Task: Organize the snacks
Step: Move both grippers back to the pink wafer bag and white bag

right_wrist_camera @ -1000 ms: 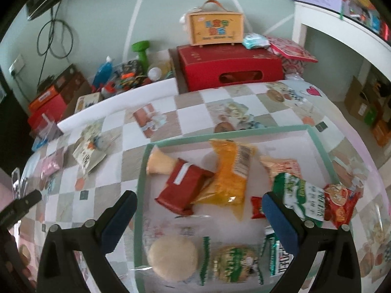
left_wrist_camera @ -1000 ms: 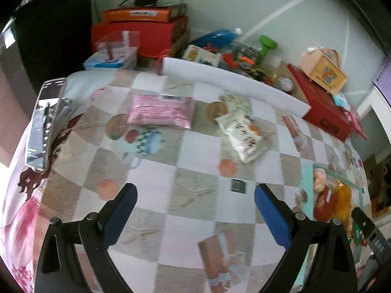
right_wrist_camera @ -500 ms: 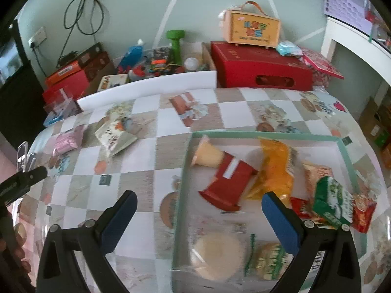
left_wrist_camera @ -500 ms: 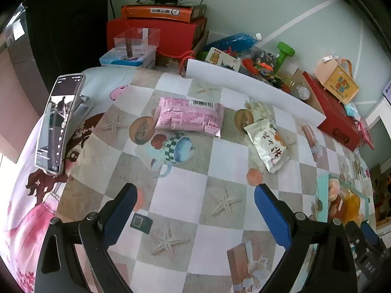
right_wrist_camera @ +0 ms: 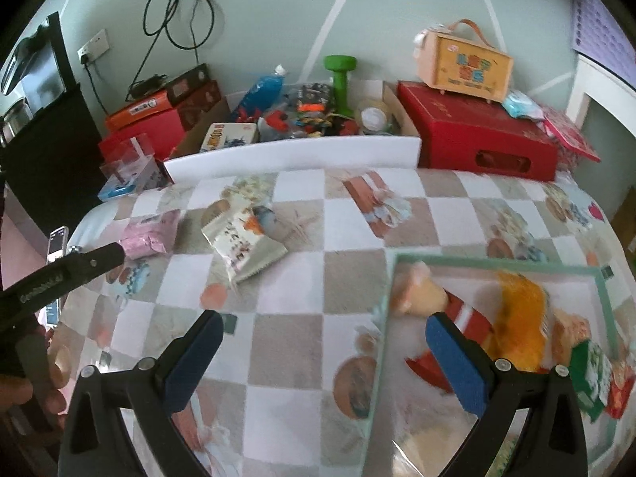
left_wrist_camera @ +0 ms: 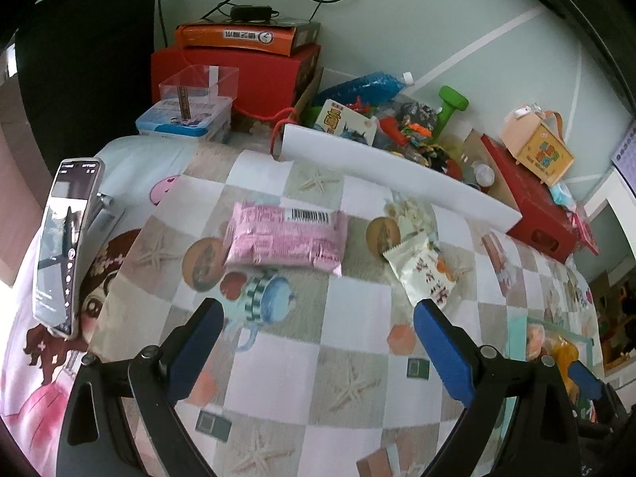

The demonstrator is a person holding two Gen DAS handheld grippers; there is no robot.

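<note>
**Both claws spread over the checked cloth, two snack packets still outside the tray**

At the far left of your left wrist view, a phone (left_wrist_camera: 65,246) stands propped on edge, its glossy screen lit. Your left gripper (left_wrist_camera: 318,338) hovers above the tablecloth (left_wrist_camera: 286,365), a smooth cloth of beige and white checks printed with starfish and teapots. Its blue-padded fingers are spread wide and hold nothing. Just beyond them lies the pink packet (left_wrist_camera: 286,238), a flat, crinkly plastic pillow with a barcode at its top edge. To its right, apart from it, lies the white packet (left_wrist_camera: 425,270), a smaller shiny pouch with a serrated end, turned at an angle. A long white foam board (left_wrist_camera: 397,175) runs along the table's far edge, with red cardboard boxes (left_wrist_camera: 254,75) and toys behind it.

In the right wrist view, your right gripper (right_wrist_camera: 322,353) is also spread wide and empty. Its left finger is over bare cloth; its right finger is over the tray (right_wrist_camera: 493,264), a shallow rectangular tray with a pale green rim. Inside lie an orange bag (right_wrist_camera: 520,318), a red packet (right_wrist_camera: 465,318) and a green-and-white packet (right_wrist_camera: 596,365), all blurred.

Compared with a second ago, the left camera now sits closer to the pink packet, which looks larger and nearer the fingers. The right camera has swung left: the tray, earlier centred between the fingers, now sits to the right.
</note>
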